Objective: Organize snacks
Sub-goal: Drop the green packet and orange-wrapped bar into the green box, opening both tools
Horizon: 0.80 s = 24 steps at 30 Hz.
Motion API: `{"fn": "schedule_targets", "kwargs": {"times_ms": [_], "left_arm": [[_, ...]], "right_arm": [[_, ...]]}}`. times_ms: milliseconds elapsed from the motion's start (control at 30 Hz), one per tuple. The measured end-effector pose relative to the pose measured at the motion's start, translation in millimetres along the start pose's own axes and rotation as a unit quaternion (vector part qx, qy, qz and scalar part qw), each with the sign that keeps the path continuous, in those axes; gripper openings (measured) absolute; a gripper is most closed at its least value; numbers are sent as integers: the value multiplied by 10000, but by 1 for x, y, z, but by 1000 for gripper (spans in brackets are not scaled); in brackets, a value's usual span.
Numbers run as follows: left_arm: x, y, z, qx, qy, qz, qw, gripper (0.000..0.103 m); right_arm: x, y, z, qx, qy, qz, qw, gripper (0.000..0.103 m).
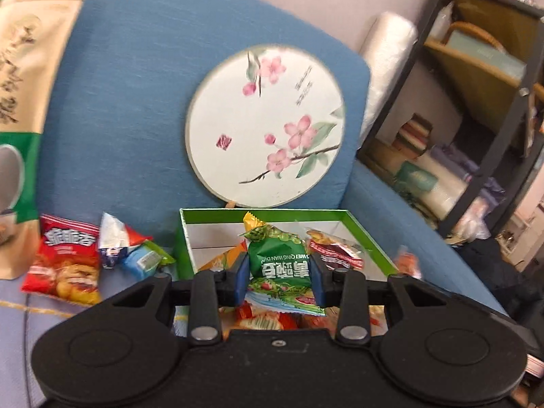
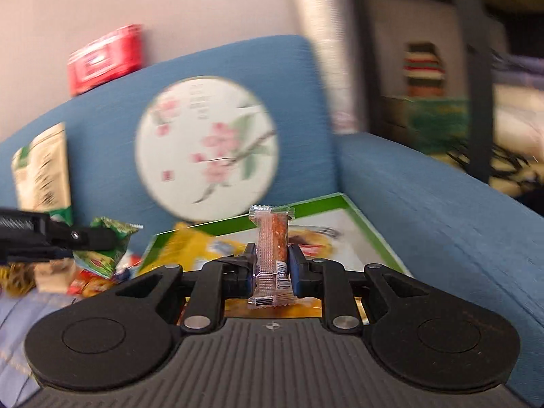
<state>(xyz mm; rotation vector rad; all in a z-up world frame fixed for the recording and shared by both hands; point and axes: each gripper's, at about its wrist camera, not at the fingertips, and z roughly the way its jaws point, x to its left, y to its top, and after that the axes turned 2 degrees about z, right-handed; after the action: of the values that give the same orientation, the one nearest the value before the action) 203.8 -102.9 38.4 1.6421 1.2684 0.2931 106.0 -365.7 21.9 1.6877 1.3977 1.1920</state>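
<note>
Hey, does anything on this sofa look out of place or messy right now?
Yes. A red snack bag and a few small packets lie loose on the sofa seat, left of the green-rimmed box, not in it. Each gripper holds a snack: left gripper the green packet, right gripper a clear-wrapped bar.

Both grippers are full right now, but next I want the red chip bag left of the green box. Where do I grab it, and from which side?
Take the red chip bag by its crimped top edge, coming from above. It lies flat on the cushion beside the green box, so that raised seam looks like the easiest thin part to pinch.
</note>
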Motion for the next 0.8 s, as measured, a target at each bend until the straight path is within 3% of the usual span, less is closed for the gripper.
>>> {"fn": "schedule_targets", "kwargs": {"times_ms": [167,300,367,400,433,467,533,633,800], "left_arm": [[7,-2,34,140,355,-120,9992,46],[13,-7,41,188,444,-45,9988,53],[15,-10,39,158,470,-31,9988,78],[17,-12,36,116,429,-74,9990,103],[19,-13,32,49,439,-151,9989,103],[21,-13,27,-51,490,-253,9985,103],[25,-13,14,-255,561,-358,9975,103],[32,-11,-3,-193,665,-236,9973,103],[59,-19,-39,-126,944,-248,9951,103]], "right_arm": [[-3,1,1,-97,-87,46,9999,34],[0,-7,15,154,-136,-83,9998,35],[4,-12,31,468,-151,-207,9986,42],[7,-15,38,615,-180,-303,9975,45],[10,-17,41,692,-258,-404,9964,55],[12,-17,41,677,-323,-466,9961,73],[14,-16,31,388,-302,-525,9974,102],[21,-13,19,128,-124,-514,9985,103],[42,-16,13,192,293,-618,9975,103]]}}
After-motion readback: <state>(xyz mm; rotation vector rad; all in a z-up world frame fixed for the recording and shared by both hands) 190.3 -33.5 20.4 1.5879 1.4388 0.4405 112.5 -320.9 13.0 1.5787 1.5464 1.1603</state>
